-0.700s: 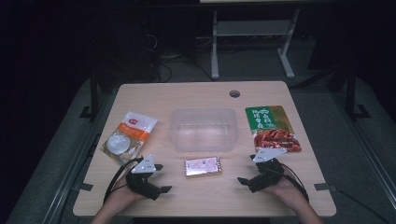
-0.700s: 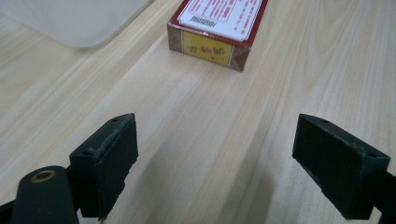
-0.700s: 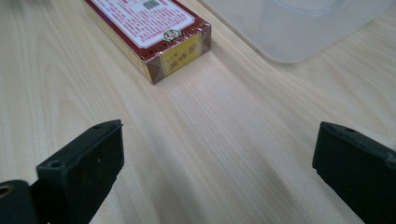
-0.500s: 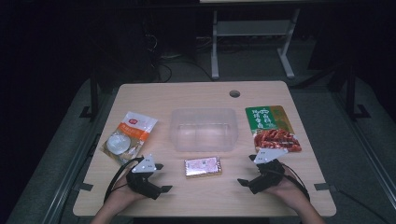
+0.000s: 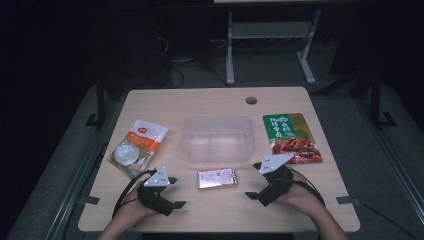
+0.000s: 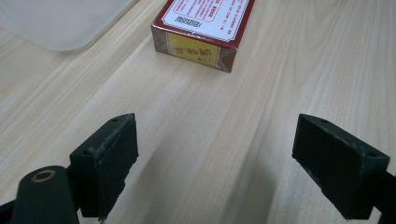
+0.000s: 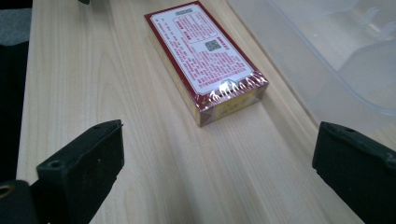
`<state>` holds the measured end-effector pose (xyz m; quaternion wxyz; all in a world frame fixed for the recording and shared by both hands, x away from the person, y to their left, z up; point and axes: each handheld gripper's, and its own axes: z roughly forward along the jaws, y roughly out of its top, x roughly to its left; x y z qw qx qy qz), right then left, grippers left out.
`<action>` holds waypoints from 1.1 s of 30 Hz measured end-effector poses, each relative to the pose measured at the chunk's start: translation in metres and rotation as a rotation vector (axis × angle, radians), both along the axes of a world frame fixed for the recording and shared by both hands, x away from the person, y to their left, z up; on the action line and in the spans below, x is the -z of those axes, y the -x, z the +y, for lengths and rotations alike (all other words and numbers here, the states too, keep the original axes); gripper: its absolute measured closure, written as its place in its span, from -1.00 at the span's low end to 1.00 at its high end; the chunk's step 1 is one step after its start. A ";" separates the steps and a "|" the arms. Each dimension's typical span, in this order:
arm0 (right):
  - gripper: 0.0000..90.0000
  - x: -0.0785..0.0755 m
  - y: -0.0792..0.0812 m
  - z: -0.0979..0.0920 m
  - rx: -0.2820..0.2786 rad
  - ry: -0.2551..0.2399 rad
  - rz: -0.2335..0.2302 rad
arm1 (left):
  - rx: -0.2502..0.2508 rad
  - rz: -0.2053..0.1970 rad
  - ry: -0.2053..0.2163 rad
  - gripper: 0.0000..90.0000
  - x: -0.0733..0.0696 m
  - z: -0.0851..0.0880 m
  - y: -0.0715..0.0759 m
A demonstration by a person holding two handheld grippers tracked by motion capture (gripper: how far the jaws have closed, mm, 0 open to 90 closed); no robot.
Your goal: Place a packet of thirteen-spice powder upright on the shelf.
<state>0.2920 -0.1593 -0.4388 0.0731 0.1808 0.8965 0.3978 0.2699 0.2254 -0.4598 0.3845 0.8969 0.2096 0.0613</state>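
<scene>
A small red and yellow box (image 5: 217,178) wrapped in film lies flat near the table's front edge, just in front of a clear plastic tub (image 5: 218,138). My left gripper (image 5: 176,192) rests on the table to the box's left, open, jaws pointed at the box. The right gripper (image 5: 254,181) sits to the box's right, also open, facing it. In the left gripper view the box (image 6: 203,25) lies ahead of my left gripper (image 6: 229,170), apart from it. In the right gripper view the box (image 7: 203,58) lies ahead of my right gripper (image 7: 219,172), with the tub (image 7: 336,46) at right.
A white and orange food pouch (image 5: 135,147) lies at the left of the wooden table (image 5: 210,102). A green and red snack bag (image 5: 291,136) lies at the right. A round cable hole (image 5: 251,100) is near the table's far edge. Dark floor and a desk frame lie beyond.
</scene>
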 end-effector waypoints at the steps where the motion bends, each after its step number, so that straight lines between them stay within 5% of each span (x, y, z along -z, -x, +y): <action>1: -0.96 0.000 0.000 0.000 0.000 0.000 0.000 | 0.000 0.000 0.000 -0.70 0.000 0.000 0.000; 6: -0.96 0.000 -0.010 0.017 -0.064 0.041 -0.010 | 0.004 0.004 -0.002 -0.70 0.000 0.000 0.000; 21: -0.89 0.012 -0.032 0.052 -0.133 0.053 0.027 | 0.012 0.012 0.009 -0.70 -0.001 0.000 0.000; 25: -0.89 0.015 -0.040 0.058 -0.156 0.094 -0.026 | 0.014 0.014 0.010 -0.70 -0.001 0.000 0.001; 33: -0.86 0.019 -0.046 0.068 -0.180 0.110 -0.026 | 0.018 0.018 0.015 -0.70 -0.001 0.000 0.001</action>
